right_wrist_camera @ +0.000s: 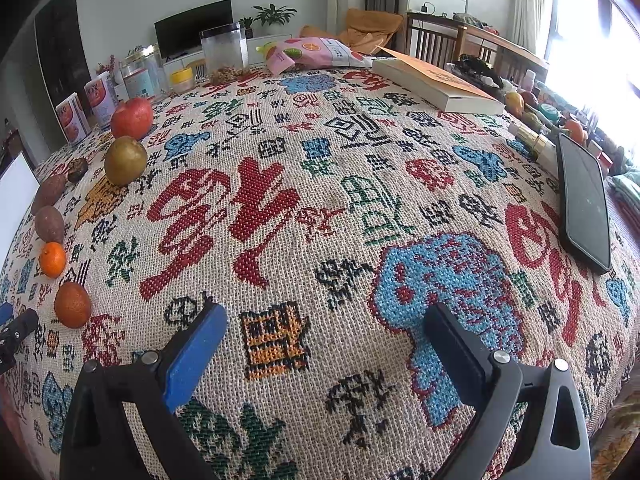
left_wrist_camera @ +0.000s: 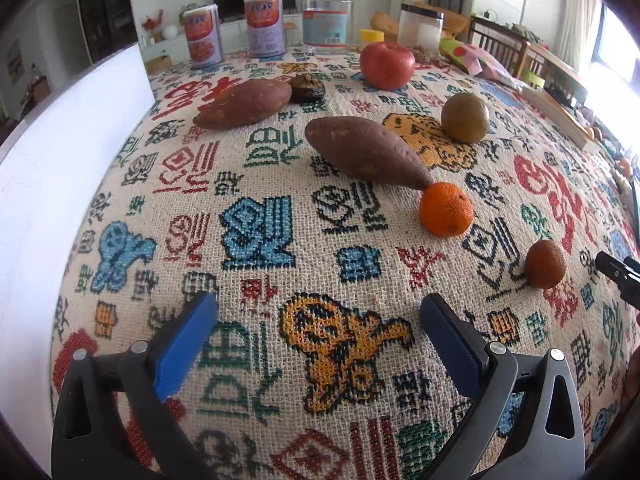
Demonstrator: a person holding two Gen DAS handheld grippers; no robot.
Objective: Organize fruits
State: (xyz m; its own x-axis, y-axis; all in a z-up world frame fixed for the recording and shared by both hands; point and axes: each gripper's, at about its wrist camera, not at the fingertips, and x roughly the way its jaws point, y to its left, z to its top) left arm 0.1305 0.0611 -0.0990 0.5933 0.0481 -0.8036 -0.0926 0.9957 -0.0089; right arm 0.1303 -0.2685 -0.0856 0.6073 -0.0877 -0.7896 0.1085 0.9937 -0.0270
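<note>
On the patterned tablecloth [left_wrist_camera: 256, 184] lie a red apple [left_wrist_camera: 386, 65], a green-brown round fruit [left_wrist_camera: 465, 117], a bright orange [left_wrist_camera: 445, 209], a darker small orange [left_wrist_camera: 545, 264], two sweet potatoes [left_wrist_camera: 362, 151] [left_wrist_camera: 244, 104] and a dark wrinkled fruit [left_wrist_camera: 307, 87]. My left gripper [left_wrist_camera: 318, 316] is open and empty, over the cloth in front of them. The right wrist view shows the same fruits at the left: apple [right_wrist_camera: 131, 117], green fruit [right_wrist_camera: 125, 160], orange [right_wrist_camera: 52, 259], dark orange [right_wrist_camera: 72, 304]. My right gripper [right_wrist_camera: 326, 326] is open and empty over bare cloth. Its tip shows at the left view's edge [left_wrist_camera: 618, 274].
A white board [left_wrist_camera: 60, 168] stands at the left edge. Cans [left_wrist_camera: 203, 36] and jars [left_wrist_camera: 326, 20] line the far edge. A book [right_wrist_camera: 436, 82], a snack bag [right_wrist_camera: 316, 53] and a black phone [right_wrist_camera: 585, 200] lie on the right side, with small clutter beyond.
</note>
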